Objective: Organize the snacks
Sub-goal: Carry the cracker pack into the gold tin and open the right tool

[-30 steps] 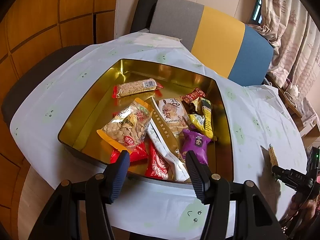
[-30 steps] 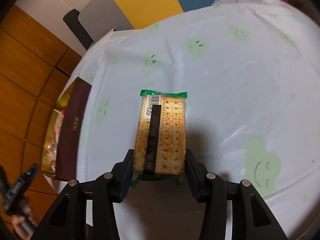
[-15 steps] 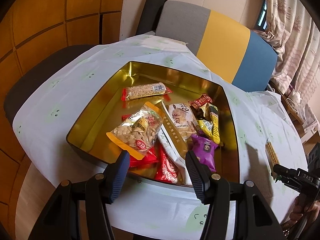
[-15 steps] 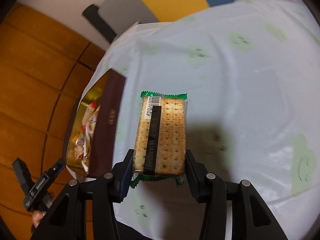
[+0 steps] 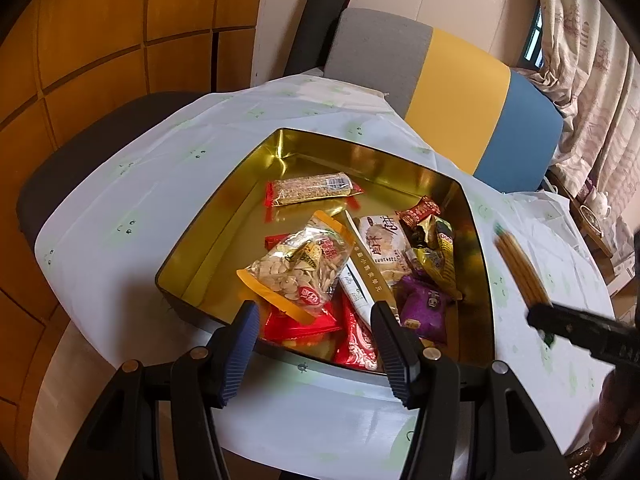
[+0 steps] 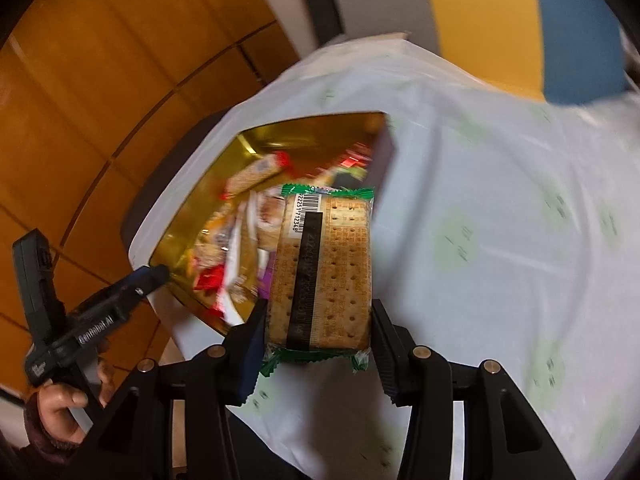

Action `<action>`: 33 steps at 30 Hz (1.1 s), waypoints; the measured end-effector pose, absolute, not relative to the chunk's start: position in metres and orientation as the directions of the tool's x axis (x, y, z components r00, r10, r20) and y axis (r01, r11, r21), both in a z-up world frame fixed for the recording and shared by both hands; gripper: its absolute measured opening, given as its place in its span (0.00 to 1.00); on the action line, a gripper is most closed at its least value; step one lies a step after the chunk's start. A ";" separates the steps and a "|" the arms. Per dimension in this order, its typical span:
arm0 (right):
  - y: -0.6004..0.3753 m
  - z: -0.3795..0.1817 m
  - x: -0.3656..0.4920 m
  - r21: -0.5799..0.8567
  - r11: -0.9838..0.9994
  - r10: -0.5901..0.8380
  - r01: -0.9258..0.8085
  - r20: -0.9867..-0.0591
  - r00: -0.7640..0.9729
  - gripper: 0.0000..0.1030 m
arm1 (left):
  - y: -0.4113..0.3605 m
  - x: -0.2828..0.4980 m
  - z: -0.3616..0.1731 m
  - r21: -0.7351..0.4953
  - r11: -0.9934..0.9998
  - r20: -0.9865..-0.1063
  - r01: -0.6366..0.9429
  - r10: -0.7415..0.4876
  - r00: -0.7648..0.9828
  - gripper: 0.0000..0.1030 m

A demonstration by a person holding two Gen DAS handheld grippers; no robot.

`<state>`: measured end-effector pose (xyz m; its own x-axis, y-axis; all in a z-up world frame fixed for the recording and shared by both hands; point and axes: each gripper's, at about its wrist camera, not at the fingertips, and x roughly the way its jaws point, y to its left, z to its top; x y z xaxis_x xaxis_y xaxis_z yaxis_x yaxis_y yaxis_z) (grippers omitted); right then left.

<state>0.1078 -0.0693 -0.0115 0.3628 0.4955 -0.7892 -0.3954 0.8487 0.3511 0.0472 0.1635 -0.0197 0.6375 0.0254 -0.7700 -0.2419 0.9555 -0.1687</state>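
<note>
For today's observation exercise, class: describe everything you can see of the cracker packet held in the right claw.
The cracker packet is a flat rectangular stack of pale, pricked crackers in clear wrap with green crimped ends, a white barcode near its top and a dark seam strip running lengthwise. The right claw is shut on its lower end, one finger on each long side. It is held in the air, pointing away from the camera, near the gold tin of snacks.

A striped chair [image 5: 440, 64] stands behind the tablecloth [image 5: 132, 196]

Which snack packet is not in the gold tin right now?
The cracker packet with green crimped ends: it is clamped in the right gripper, raised beside the gold tin.
</note>
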 end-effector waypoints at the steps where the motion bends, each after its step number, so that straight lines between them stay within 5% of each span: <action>1: -0.059 -0.010 0.112 0.338 0.847 0.491 -0.410 -0.793 0.361 0.47 | 0.164 0.047 -0.019 -0.169 0.955 -0.769 -0.243 0.026 0.639 0.57; 18: 0.031 -0.050 0.153 0.149 0.833 0.379 -0.532 -0.855 0.354 0.50 | 0.177 0.048 -0.029 -0.155 0.952 -0.776 -0.265 0.049 0.629 0.57; 22: 0.040 -0.055 0.141 0.074 0.814 0.337 -0.576 -0.868 0.365 0.39 | 0.175 0.050 -0.029 -0.147 0.951 -0.777 -0.272 0.059 0.627 0.57; 33: 0.044 -0.072 0.167 0.107 0.840 0.337 -0.532 -0.871 0.357 0.35 | 0.165 0.046 -0.021 -0.116 0.958 -0.770 -0.264 0.081 0.633 0.57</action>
